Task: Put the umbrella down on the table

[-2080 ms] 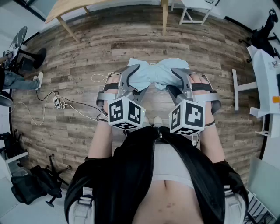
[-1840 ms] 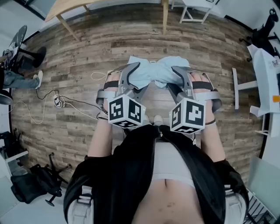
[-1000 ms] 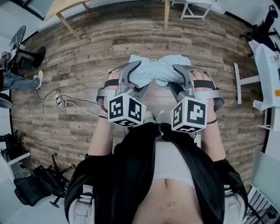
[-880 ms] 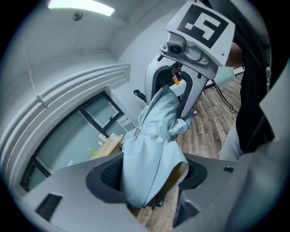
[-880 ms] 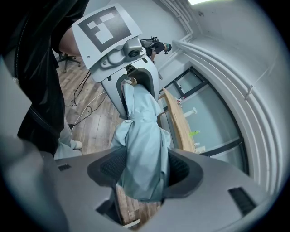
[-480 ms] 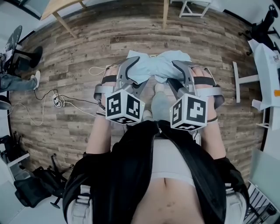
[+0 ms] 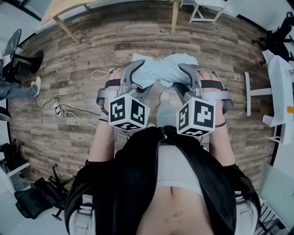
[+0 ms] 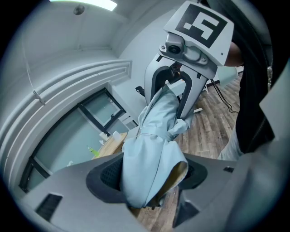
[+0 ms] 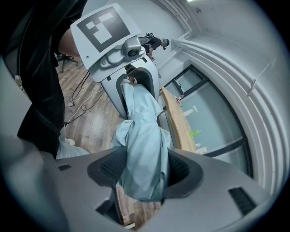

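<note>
A folded pale blue umbrella [image 7: 163, 73] hangs crosswise in front of the person, above the wooden floor, held at both ends. My left gripper [image 7: 136, 78] is shut on its left end and my right gripper [image 7: 183, 77] is shut on its right end. In the left gripper view the umbrella [image 8: 154, 158] bunches between the dark pads, and the right gripper [image 8: 174, 90] clamps its far end. The right gripper view shows the umbrella [image 9: 142, 149] the same way, with the left gripper [image 9: 136, 86] on the far end. A wooden table [image 7: 62, 10] stands at the far left.
A cable [image 7: 59, 110] trails over the floor at the left. Someone's legs and a chair [image 7: 18, 78] are at the left edge. White furniture [image 7: 275, 87] stands at the right, a black bag [image 7: 32, 202] lower left. The person's foot [image 7: 165, 108] steps forward under the umbrella.
The person has stepped forward: a foot now shows under the umbrella and the floor has slid back. Both grippers kept their hold on the umbrella and rose slightly.
</note>
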The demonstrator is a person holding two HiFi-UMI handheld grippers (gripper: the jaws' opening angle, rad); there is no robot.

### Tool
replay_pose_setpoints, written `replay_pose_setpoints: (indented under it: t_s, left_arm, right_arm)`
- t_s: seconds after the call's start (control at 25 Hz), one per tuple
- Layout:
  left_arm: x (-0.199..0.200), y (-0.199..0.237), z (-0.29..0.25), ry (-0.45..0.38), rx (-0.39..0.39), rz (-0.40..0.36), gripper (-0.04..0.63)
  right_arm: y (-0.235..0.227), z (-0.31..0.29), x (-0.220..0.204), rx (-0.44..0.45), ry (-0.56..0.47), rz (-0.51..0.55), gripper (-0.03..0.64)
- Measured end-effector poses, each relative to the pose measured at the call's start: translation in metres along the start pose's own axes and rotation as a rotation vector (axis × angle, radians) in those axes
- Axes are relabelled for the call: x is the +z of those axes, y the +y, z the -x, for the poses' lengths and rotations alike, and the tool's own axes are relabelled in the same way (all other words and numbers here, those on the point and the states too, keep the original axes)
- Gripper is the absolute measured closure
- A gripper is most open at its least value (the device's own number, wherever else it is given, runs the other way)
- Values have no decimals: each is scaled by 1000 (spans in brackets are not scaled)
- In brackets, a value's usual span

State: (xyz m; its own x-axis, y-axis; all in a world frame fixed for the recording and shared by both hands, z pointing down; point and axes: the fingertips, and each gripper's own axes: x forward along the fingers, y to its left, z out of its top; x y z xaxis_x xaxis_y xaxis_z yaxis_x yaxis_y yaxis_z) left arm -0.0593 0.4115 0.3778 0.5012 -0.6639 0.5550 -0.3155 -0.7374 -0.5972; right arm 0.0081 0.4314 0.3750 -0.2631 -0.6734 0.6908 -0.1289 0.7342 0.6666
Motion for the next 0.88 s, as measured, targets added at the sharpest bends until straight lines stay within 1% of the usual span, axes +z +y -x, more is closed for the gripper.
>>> replay_pose_setpoints:
  t_s: [0.28, 0.48, 0.68, 0.88]
  left_arm:
    - [10, 50, -51, 4, 12, -5, 302]
    - [20, 82, -87, 1, 26, 6, 302]
    - [29, 105, -122, -2, 36, 14, 302]
    - [34, 117, -147, 12, 55, 18, 305]
  right_arm:
    - [-59, -39, -22, 0, -15, 7, 350]
    - [-99, -63, -40, -3, -17, 22, 350]
    - [-130, -85, -61, -2, -17, 30, 350]
    - [-149, -105, -77, 9, -25, 40, 350]
